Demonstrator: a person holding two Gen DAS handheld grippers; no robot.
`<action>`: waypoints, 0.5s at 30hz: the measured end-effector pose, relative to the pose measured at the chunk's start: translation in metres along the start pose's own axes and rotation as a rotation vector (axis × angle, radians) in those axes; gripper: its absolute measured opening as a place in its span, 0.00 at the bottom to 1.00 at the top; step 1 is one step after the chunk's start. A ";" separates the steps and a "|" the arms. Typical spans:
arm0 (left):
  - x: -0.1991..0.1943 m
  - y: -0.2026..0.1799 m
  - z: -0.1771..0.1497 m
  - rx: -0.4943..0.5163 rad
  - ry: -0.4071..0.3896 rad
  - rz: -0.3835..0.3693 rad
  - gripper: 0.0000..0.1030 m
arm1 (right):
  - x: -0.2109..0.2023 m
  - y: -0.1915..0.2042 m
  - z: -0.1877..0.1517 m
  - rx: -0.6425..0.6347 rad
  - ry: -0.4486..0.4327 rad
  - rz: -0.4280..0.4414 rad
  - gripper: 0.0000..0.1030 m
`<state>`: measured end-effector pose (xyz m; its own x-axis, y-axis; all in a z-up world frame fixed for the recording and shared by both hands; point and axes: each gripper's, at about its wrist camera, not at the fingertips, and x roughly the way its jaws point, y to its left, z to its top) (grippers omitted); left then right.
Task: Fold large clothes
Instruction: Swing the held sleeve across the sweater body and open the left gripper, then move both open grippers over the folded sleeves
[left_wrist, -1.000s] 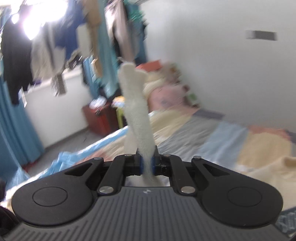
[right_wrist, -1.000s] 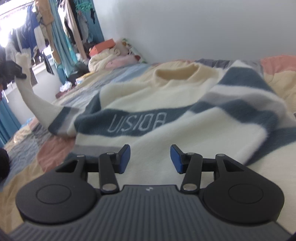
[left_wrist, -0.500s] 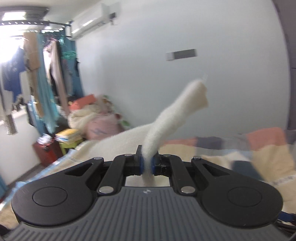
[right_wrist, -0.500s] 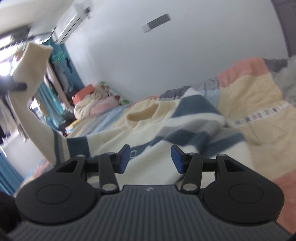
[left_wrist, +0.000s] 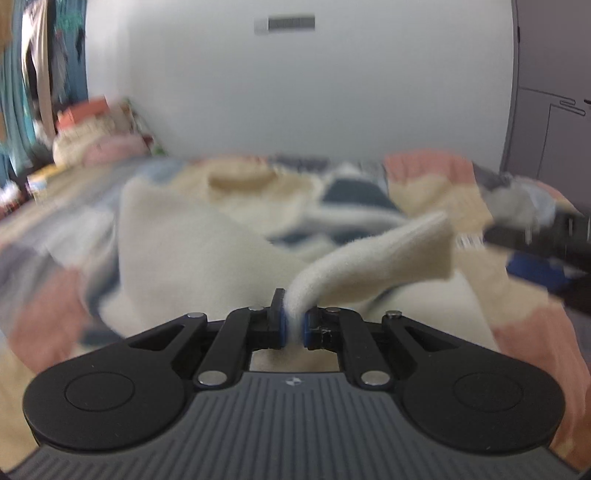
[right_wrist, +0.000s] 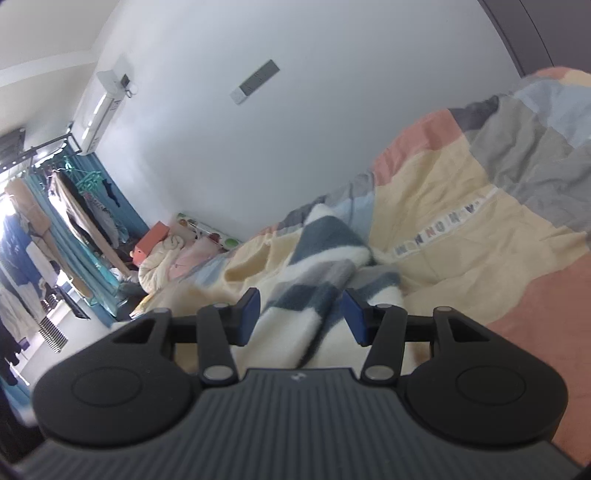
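The left gripper (left_wrist: 293, 326) pinches the fuzzy cream sleeve (left_wrist: 373, 258) of the striped fleece sweater (right_wrist: 314, 273), which sprawls over the patchwork quilt (right_wrist: 461, 192). The right gripper (right_wrist: 300, 316) hovers empty above it, jaws apart.

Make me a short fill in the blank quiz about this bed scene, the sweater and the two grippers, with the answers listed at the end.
1. The left gripper is shut on the sweater's cream ____.
2. The right gripper has its jaws ____, with nothing pinched.
3. The sweater lies on a patchwork ____.
4. The sweater's stripes are cream, grey and dark ____.

Missing words: sleeve; open; bedspread; blue
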<state>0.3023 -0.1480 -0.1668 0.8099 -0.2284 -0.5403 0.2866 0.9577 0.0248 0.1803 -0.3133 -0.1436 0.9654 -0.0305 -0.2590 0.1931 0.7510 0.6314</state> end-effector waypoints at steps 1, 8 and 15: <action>0.006 -0.002 -0.009 -0.008 0.024 -0.013 0.10 | 0.002 -0.004 0.001 0.018 0.005 -0.002 0.52; 0.012 0.005 -0.033 -0.005 0.092 -0.104 0.22 | 0.014 -0.005 -0.004 0.036 0.036 0.007 0.52; -0.041 0.032 -0.040 0.009 0.150 -0.232 0.65 | 0.027 0.010 -0.015 -0.029 0.113 0.018 0.52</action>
<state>0.2576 -0.1012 -0.1771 0.6370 -0.4127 -0.6511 0.4610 0.8809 -0.1073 0.2056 -0.2965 -0.1547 0.9425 0.0567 -0.3292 0.1688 0.7696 0.6158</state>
